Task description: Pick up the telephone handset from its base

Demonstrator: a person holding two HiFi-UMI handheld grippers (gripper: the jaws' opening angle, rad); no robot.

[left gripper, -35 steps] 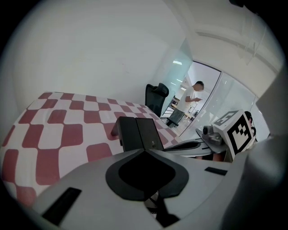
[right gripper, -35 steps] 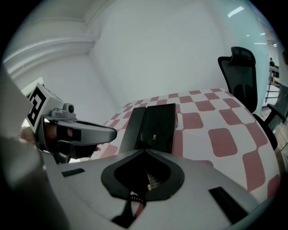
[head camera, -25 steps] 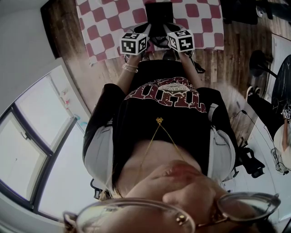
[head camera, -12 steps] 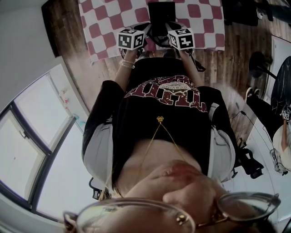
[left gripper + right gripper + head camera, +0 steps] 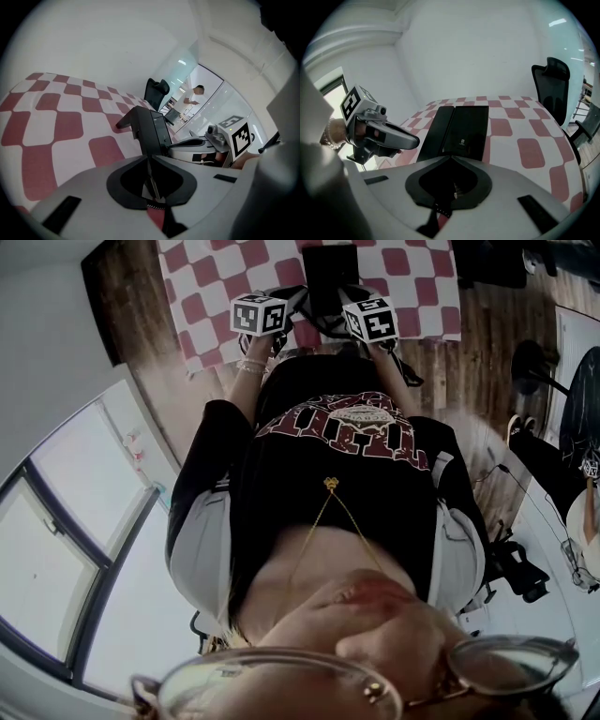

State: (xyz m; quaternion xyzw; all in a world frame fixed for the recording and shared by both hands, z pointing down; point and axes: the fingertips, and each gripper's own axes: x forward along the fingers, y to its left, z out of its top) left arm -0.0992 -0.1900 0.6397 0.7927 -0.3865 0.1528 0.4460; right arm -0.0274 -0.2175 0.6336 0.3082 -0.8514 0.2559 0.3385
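Black telephone (image 5: 461,131) on the table, handset seated, both tongs shut and empty.
Flat, matte black plastic body on a red-and-white checked tablecloth (image 5: 525,150); the long slab handset (image 5: 436,133) lies along its left side. The left gripper (image 5: 149,161) and right gripper (image 5: 451,161) hover near it, jaws together.

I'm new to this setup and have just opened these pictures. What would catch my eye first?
A red-and-white checked cloth covers the table, and a black phone lies in the middle of it. The left claw and right claw are poised at the phone's near end, one on each side. Both are shut and empty.
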